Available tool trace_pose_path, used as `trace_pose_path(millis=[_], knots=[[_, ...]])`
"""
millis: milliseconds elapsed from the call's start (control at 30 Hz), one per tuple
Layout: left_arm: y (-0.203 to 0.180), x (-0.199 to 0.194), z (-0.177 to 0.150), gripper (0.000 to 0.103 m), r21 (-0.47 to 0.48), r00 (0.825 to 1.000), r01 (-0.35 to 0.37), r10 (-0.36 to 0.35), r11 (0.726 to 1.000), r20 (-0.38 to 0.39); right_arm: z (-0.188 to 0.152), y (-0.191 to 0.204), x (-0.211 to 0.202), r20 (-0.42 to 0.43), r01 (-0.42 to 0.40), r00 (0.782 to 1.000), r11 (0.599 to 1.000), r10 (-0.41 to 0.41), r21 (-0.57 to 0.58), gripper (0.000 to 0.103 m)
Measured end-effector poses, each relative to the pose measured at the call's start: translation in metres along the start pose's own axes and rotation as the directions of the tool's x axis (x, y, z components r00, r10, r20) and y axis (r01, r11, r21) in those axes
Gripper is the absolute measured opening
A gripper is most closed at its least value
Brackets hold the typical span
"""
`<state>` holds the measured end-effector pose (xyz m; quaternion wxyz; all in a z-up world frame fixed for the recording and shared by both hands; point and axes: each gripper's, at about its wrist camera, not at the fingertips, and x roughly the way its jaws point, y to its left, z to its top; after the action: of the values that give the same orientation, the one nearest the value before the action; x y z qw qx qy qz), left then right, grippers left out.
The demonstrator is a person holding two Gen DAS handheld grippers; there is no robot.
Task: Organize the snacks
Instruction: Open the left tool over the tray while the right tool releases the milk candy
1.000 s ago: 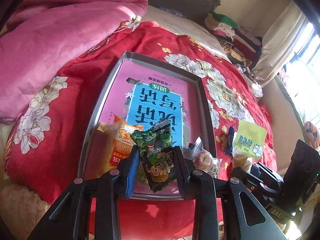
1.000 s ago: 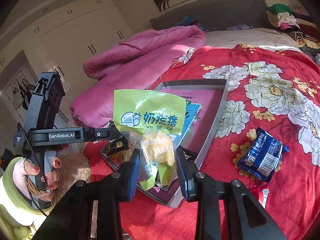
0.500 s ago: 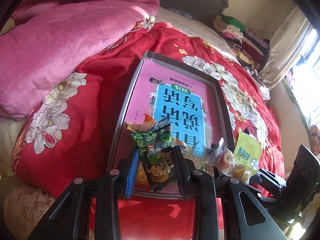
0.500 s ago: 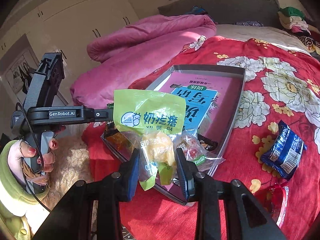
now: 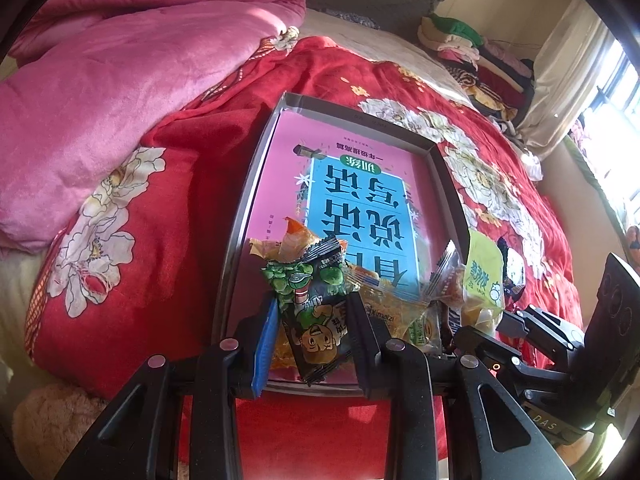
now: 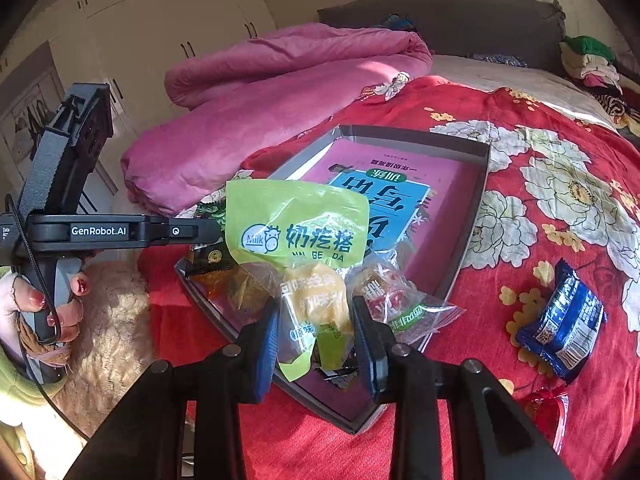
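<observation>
Holding: two snack packs, one per gripper, both over the near end of the tray.
Left gripper (image 5: 312, 328): jaws narrowly parted, clamped on a dark pea pack (image 5: 314, 312); pack stands upright between the pads, top edge sticking up above them.
Right gripper (image 6: 316, 332): jaws narrowly parted, pinching a green milk pack (image 6: 296, 228) at its clear lower part with the yellow pieces; green printed top fans out above the pads.
Tray (image 6: 478, 196): grey, shallow, lying on the red quilt; pink-and-blue book (image 5: 360, 188) flat inside, covers most of the floor.
In tray, near end: orange pack (image 5: 296, 240) behind the pea pack, clear candy pack (image 6: 384, 292) just right of the milk pack, a few more wrappers crowded there, too jumbled to sort.
Outside tray: blue pack (image 6: 564, 324) on the quilt, well right of the tray; red wrapper (image 6: 546, 404) near it, closer to the camera.
Quilt (image 5: 120, 240): red, white flowers.
Blanket (image 5: 120, 72): pink, bunched left of the tray.
Hand (image 6: 44, 308): on the left gripper's handle, green sleeve.
</observation>
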<state>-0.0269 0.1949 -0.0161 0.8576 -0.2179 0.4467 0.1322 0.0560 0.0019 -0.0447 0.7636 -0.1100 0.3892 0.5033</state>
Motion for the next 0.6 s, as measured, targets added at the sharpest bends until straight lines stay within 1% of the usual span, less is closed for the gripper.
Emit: trace_pose_path(millis=[367,600], knots=[[-0.010,0.005,-0.004,0.034,0.053,1.000,-0.003,0.003,0.999,-0.001,0.003,0.013,0.017,-0.025,0.040,0.999,0.997,-0.042,-0.067,0.035],[-0.019,0.006,-0.006,0.034,0.099,1.000,-0.008,0.007,0.995,0.011,0.000,0.016,0.017,-0.020,0.091,0.995,0.991,-0.094,-0.096,0.035]])
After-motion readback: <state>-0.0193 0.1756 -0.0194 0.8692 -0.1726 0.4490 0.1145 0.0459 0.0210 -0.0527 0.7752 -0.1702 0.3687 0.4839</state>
